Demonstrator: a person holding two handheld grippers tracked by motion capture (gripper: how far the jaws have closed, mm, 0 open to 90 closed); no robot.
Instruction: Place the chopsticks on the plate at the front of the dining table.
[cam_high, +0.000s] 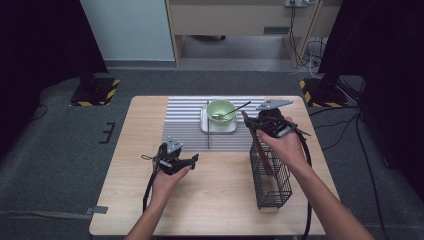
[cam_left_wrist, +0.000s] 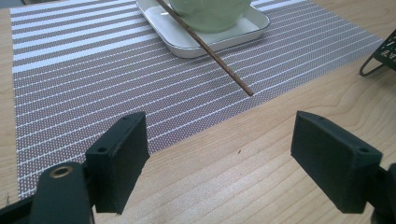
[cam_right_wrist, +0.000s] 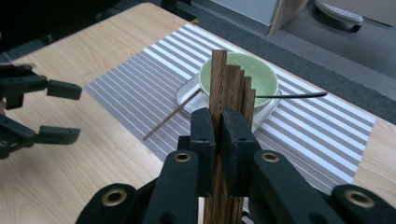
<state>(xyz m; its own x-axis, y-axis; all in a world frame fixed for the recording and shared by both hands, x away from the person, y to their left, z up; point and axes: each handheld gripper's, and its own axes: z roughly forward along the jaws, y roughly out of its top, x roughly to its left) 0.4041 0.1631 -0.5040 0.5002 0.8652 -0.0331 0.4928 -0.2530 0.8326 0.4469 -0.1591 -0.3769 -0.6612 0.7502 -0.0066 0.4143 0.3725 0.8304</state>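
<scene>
Right hand-held gripper (cam_right_wrist: 215, 135): clenched on a wooden comb-like piece with a stepped top edge (cam_right_wrist: 229, 88), which stands upright between the two pads and rises above them. In the high view this hand-held gripper (cam_high: 256, 125) sits over the far end of a black wire basket (cam_high: 271, 185), and the wooden piece (cam_high: 248, 125) runs down from the jaws into that basket.

Left hand-held gripper (cam_left_wrist: 219, 154): released, jaws wide apart, nothing between them. It hangs over bare worktop (cam_left_wrist: 261, 186), well apart from the right one.

Ahead of the left hand-held gripper lies a striped placemat (cam_left_wrist: 93, 84). On it, farther off, a white square tray (cam_left_wrist: 187, 42) carries a green bowl (cam_left_wrist: 210, 14). A single chopstick (cam_left_wrist: 219, 65) lies slanted across the mat, one end pointing toward the left jaws.

Beyond the right hand-held gripper, the green bowl (cam_right_wrist: 261, 77) holds a dark-handled spoon (cam_right_wrist: 299, 95) whose handle sticks out over the rim.
</scene>
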